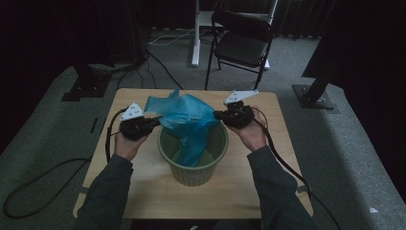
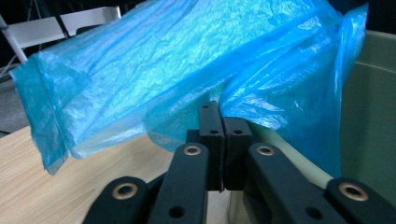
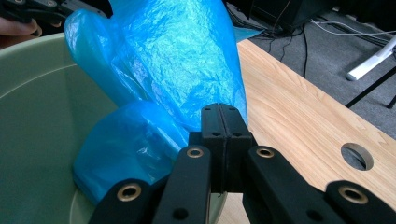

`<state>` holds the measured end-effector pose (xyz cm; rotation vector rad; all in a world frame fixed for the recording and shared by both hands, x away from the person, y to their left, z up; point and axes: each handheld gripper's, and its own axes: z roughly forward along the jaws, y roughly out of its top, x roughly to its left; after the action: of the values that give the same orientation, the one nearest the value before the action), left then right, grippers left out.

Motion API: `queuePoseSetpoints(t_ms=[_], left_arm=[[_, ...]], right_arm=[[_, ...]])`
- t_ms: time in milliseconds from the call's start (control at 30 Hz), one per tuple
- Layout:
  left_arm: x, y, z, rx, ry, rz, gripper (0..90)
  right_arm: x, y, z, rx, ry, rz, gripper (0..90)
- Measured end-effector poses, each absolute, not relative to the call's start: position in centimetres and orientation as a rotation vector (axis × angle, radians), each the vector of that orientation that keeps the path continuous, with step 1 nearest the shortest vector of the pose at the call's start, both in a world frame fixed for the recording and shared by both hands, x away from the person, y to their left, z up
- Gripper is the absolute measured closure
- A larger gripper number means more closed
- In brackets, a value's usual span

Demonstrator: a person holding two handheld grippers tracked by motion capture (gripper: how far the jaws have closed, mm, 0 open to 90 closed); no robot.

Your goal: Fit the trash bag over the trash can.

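A thin blue plastic bag [image 1: 184,115] hangs stretched between my two grippers over a pale green bin [image 1: 194,175] in the middle of the wooden table [image 1: 143,187]. Its lower part droops inside the bin. My left gripper [image 1: 157,120] grips the bag's left edge; in the left gripper view its jaws [image 2: 223,123] are pressed together at the bag [image 2: 163,70], beside the bin wall [image 2: 369,116]. My right gripper [image 1: 216,115] holds the right edge, jaws [image 3: 223,121] shut at the bag [image 3: 177,60] above the bin [image 3: 37,116].
A black folding chair [image 1: 242,43] and a white stand leg [image 1: 196,33] are beyond the table's far edge. Black stand bases [image 1: 86,86] [image 1: 313,93] flank the table, with cables on the carpet. A round hole [image 3: 357,156] pierces the tabletop near my right gripper.
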<state>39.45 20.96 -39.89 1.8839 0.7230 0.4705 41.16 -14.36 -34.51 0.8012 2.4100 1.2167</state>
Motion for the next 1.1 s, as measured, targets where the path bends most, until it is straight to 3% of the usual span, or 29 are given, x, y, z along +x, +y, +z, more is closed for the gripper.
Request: queuePoseSetpoints(t_ms=[233,633,1100], left_arm=[[39.3,22.0,-39.4,1.834,0.753,0.493,78.2],[39.0,23.7,-39.3,1.793,0.793,0.500,74.0],[39.2,21.4,-37.7,1.819,0.735,0.468,66.5]], right_arm=[[41.1,-14.1,-34.5,0.799,2.417,1.230,89.9],[41.1,-14.6,-34.2,0.814,2.395,1.244,89.9],[41.1,-14.3,-34.3,0.797,2.409,1.247,89.9]])
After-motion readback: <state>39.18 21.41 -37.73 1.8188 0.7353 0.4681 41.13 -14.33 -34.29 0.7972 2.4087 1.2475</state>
